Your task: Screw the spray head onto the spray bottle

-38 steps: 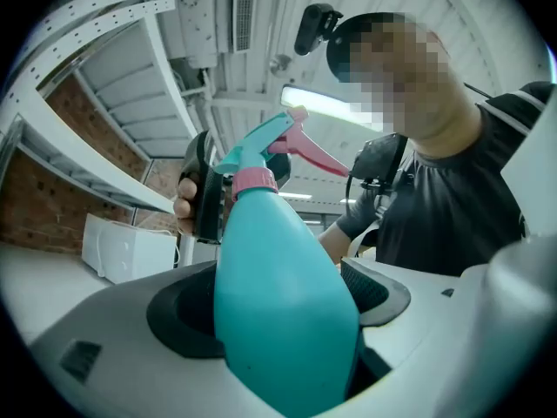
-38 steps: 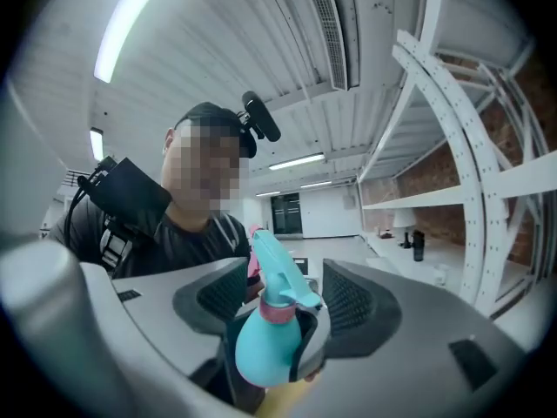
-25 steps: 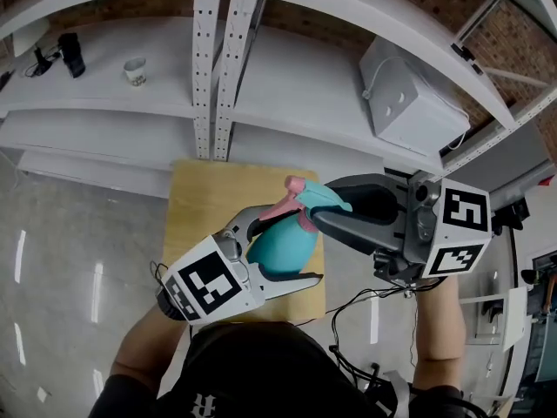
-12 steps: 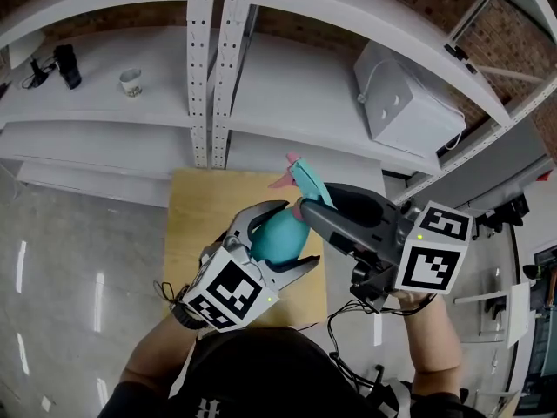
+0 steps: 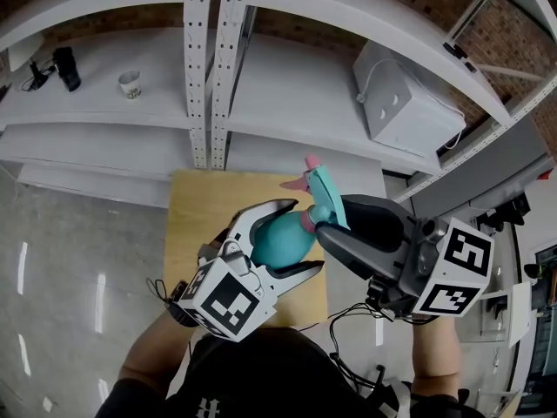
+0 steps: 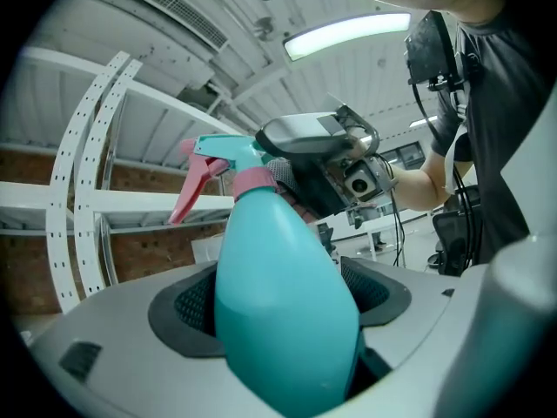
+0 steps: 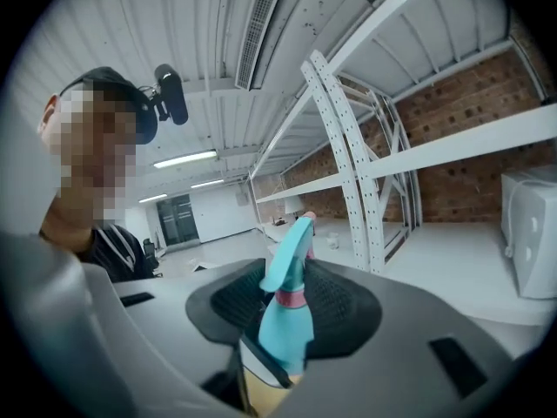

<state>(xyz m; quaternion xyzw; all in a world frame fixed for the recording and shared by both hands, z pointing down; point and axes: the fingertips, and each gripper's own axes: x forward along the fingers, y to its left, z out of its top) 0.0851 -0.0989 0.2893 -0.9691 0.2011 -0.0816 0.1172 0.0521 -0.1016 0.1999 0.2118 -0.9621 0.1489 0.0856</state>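
teal spray bottle [image 6: 283, 320], pink trigger [image 6: 193, 190]

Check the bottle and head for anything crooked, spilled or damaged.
Nothing stands out. The head sits straight on the bottle; no spill or crack shows. The left gripper clamps the tilted bottle; the jaws of the right gripper have just been opening round its neck.

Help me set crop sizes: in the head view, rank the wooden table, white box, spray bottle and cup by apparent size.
1. wooden table, though partly covered.
2. white box.
3. spray bottle, close to the box in size and nearer the camera, so that order is unsure.
4. cup, clearly smallest.
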